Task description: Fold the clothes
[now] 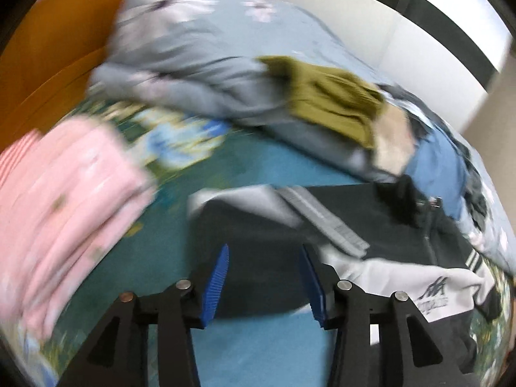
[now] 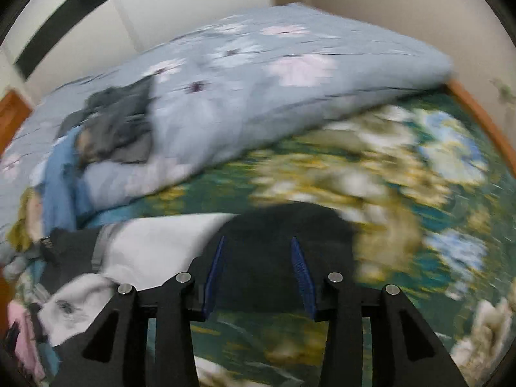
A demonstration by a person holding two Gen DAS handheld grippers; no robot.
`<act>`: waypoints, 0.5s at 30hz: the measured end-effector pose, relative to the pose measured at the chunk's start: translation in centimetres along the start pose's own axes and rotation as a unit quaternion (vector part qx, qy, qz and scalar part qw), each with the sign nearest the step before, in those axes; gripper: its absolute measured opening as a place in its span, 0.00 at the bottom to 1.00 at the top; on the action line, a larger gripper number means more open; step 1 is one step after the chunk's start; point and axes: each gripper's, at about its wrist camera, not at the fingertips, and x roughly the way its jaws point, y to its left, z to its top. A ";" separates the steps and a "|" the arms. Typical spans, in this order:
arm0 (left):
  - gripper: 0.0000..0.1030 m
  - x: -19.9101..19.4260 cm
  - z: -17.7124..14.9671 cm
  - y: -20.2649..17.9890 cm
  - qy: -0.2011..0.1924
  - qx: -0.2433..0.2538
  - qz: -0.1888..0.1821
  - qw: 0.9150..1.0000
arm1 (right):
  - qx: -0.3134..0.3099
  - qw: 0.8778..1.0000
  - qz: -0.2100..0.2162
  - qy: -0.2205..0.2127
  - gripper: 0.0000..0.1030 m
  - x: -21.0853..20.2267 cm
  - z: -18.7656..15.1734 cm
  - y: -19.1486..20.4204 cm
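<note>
A black and white jacket (image 1: 380, 222) with grey trim lies partly folded on the bed. My left gripper (image 1: 264, 251) hangs just above its black left end, jaws open, blue pads clear of the cloth. In the right wrist view the same jacket (image 2: 167, 245) spreads to the left, and my right gripper (image 2: 258, 242) is open over its black sleeve end, nothing pinched between the pads. Both views are blurred.
A pink folded garment (image 1: 64, 200) lies at the left. An olive garment (image 1: 329, 96), blue and dark clothes (image 1: 435, 158) sit on the grey-blue floral quilt (image 2: 258, 74). The green floral sheet (image 2: 403, 167) covers the bed, bounded by an orange wooden frame (image 2: 483, 122) and walls.
</note>
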 end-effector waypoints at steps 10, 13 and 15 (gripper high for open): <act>0.52 12.5 5.5 -8.7 0.089 0.120 -0.039 0.988 | -0.197 0.968 0.117 0.098 0.44 12.1 2.0 21.3; 0.58 14.9 5.9 -10.1 0.108 0.149 -0.044 0.982 | -0.241 0.953 0.133 0.127 0.50 14.7 1.7 24.9; 0.60 16.2 5.9 -11.0 0.119 0.173 -0.046 0.977 | -0.271 0.942 0.140 0.137 0.52 15.7 1.3 26.6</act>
